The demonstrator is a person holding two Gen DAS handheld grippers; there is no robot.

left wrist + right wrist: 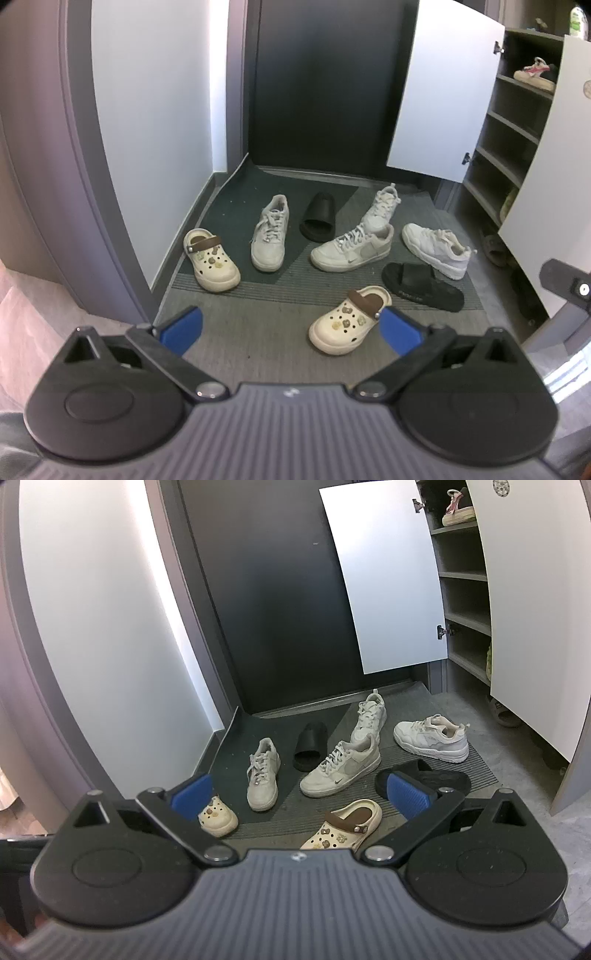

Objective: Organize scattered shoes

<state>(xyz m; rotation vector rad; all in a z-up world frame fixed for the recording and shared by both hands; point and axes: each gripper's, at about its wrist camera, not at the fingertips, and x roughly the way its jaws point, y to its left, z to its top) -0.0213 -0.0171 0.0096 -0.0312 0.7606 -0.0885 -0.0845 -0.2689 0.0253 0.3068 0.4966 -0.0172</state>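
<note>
While eight shoes are seen scattered on the entry mat (258,321), the near cream clog (349,320) lies closest, just beside a black slide (423,286), and its mate (211,260) rests well apart by the left wall. Between them, four pale sneakers are strewn around a second black slide (318,217). Both the left gripper (291,328) and the right gripper (301,794) are held with fingers spread wide, gripping nothing, before the open shoe cabinet (517,125).

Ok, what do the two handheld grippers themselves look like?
Both match: the left gripper and right gripper each have blue textured pads on black linkage arms, silver pivot screws, two round black housings and a ribbed grey body with a small logo.
</note>
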